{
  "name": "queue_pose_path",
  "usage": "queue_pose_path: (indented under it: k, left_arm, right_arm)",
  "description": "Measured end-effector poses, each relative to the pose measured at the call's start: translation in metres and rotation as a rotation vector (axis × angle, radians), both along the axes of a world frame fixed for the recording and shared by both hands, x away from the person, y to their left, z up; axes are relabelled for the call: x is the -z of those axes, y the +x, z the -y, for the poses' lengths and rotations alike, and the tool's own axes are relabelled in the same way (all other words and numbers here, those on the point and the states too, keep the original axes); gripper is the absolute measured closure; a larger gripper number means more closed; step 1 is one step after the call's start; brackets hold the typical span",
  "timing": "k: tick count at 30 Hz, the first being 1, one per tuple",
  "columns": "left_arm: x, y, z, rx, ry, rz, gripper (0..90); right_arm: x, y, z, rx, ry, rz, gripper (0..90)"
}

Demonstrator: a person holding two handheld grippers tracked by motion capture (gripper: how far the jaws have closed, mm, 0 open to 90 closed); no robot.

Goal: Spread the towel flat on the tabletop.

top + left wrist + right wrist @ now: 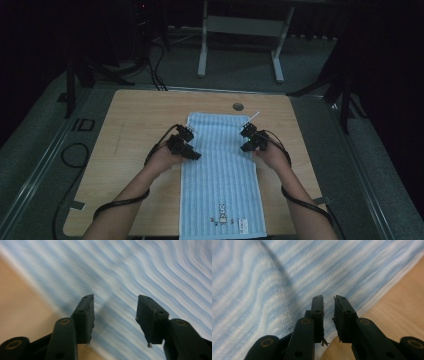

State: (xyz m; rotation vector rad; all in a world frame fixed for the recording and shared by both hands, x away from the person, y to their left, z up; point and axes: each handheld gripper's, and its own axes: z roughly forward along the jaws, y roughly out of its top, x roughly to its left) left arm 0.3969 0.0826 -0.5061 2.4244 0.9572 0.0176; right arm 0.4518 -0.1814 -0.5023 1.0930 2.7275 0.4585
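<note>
A: Count from my feed: one towel (220, 175), two grippers, one table (135, 115).

B: Towel look?

A: Light blue, thin pale stripes, laid flat lengthwise down the table's middle, far edge near a round hole (238, 106), near edge at the table's near edge. Small printed marks and a label (243, 224) near the near end.

B: Left gripper?

A: I see the left gripper (186, 145) on the towel's left edge, far half. In its own view the left gripper (115, 312) is released, jaws wide apart over striped cloth, bare wood at left.

B: Right?

A: The right gripper (248, 137) is at the towel's right edge, across from the left. In its own view the right gripper (329, 312) has a narrow gap between the jaws, nothing between them; released, towel edge just below.

B: Beyond?

A: Grey floor, a white frame (240, 35) far off, cables at left.
</note>
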Motion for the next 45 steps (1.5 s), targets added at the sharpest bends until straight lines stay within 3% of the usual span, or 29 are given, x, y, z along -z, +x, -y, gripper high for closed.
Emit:
queue_pose_path:
  k: [4,6,11,15,20,23,26,31,35,38,45]
  left_arm:
    - [0.017,-0.023,0.017,0.093,0.036,-0.041,48.8]
    - [0.022,-0.028,0.021,0.114,0.042,-0.034,48.3]
    - [0.022,-0.030,0.021,0.111,0.035,-0.043,46.9]
    - [0.022,-0.032,0.022,0.120,0.029,-0.041,45.8]
    - [0.021,-0.035,0.022,0.132,0.018,-0.051,43.5]
    - [0.014,-0.037,0.018,0.099,-0.003,-0.023,43.7]
    - [0.008,-0.038,0.009,0.064,0.018,0.033,46.5]
    - [0.012,-0.036,-0.004,0.028,0.012,0.003,48.6]
    - [0.022,-0.036,-0.005,0.030,0.035,-0.016,48.3]
    - [0.024,-0.034,-0.004,0.026,0.020,-0.014,47.1]
    - [0.024,-0.034,0.011,0.063,0.029,-0.005,44.5]
  right_arm:
    - [0.018,0.007,0.002,0.025,-0.045,-0.029,78.5]
    - [0.018,0.012,0.006,0.052,-0.024,-0.023,78.6]
    - [0.018,0.024,0.012,0.087,-0.030,-0.004,78.5]
    - [0.019,0.035,0.017,0.120,-0.003,-0.019,78.2]
    - [0.018,0.039,0.017,0.137,-0.018,-0.026,74.5]
    - [0.014,0.033,0.017,0.131,0.010,-0.021,75.7]
    - [0.007,0.014,0.015,0.096,0.058,-0.005,80.0]
    - [0.007,-0.019,0.012,0.026,0.084,-0.012,83.0]
    - [0.019,-0.037,0.015,-0.001,0.084,-0.019,81.4]
    - [0.023,-0.041,0.021,0.015,0.105,-0.009,80.4]
    - [0.023,-0.045,0.031,0.030,0.098,0.007,79.1]
